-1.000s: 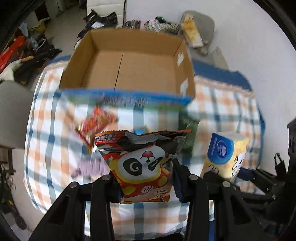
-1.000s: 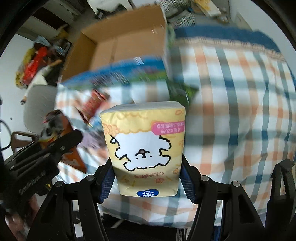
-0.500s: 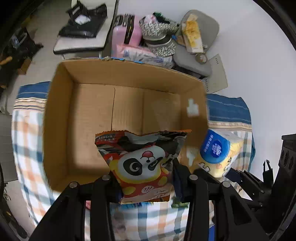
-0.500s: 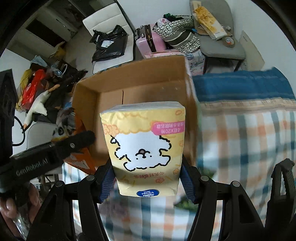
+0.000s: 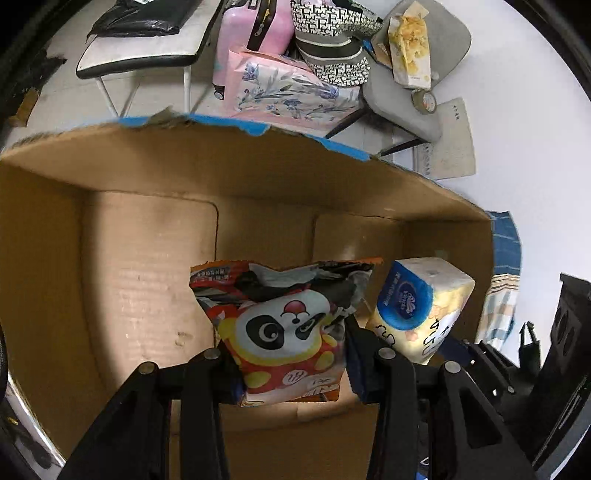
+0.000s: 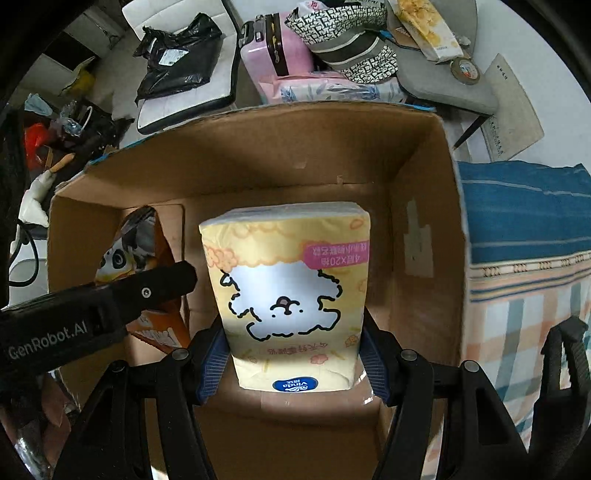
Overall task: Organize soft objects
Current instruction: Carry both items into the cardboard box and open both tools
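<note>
My left gripper (image 5: 291, 369) is shut on a red snack bag with a panda face (image 5: 284, 328) and holds it inside the open cardboard box (image 5: 147, 258), above the box floor. My right gripper (image 6: 293, 362) is shut on a yellow tissue pack with a white dog drawing (image 6: 288, 291), also down inside the cardboard box (image 6: 421, 184). In the left wrist view the tissue pack (image 5: 417, 306) hangs just right of the panda bag. In the right wrist view the panda bag (image 6: 136, 258) and the left gripper's black finger (image 6: 147, 291) show at the left.
The box stands on a plaid cloth (image 6: 524, 325) with a blue border (image 6: 524, 214). Beyond the box are a pink suitcase (image 5: 255, 33), a patterned bag (image 5: 328, 40), a grey chair (image 5: 417, 92) with a yellow pack, and a white bench carrying a black bag (image 6: 177, 70).
Both grippers have travelled from over the plaid cloth to above the box and down into it, each keeping its item. The box now fills both views.
</note>
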Tool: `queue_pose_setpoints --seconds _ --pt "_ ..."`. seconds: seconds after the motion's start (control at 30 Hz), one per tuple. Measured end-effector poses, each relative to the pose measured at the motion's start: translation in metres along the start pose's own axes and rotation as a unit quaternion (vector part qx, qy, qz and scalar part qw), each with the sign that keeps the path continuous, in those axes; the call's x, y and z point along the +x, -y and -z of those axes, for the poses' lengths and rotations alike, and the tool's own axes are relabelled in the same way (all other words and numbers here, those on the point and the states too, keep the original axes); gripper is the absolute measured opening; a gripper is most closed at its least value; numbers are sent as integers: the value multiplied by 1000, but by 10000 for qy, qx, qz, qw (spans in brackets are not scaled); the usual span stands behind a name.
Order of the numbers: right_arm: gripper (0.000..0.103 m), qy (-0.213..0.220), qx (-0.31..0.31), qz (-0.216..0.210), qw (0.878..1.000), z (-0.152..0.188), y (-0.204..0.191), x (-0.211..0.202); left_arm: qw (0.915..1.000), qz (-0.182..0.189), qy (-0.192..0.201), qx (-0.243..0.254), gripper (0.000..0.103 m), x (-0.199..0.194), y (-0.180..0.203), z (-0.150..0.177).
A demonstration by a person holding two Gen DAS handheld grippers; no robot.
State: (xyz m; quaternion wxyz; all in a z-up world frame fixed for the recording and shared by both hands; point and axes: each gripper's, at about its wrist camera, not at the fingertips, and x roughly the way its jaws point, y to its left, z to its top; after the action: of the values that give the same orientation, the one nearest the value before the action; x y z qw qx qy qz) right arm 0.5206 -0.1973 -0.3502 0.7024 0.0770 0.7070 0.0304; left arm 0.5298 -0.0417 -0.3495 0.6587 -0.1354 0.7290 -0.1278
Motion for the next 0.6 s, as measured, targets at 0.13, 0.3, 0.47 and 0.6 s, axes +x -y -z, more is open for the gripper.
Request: queue_pose_setpoints --seconds 0.13,0.3,0.47,0.6 --pt "66 -219 -76 -15 9997 -10 -1 15 9999 -7 -91 -134 39 7 -2 -4" --pt "67 -221 -162 142 9995 -12 -5 16 9996 -244 46 -129 54 3 -2 -4" --pt "72 -151 -184 243 9994 -3 -7 4 9966 -701 418 57 88 -16 -1 9" --pt "87 -28 -216 332 9992 13 -13 -11 9917 -1028 755 147 96 -35 -2 29"
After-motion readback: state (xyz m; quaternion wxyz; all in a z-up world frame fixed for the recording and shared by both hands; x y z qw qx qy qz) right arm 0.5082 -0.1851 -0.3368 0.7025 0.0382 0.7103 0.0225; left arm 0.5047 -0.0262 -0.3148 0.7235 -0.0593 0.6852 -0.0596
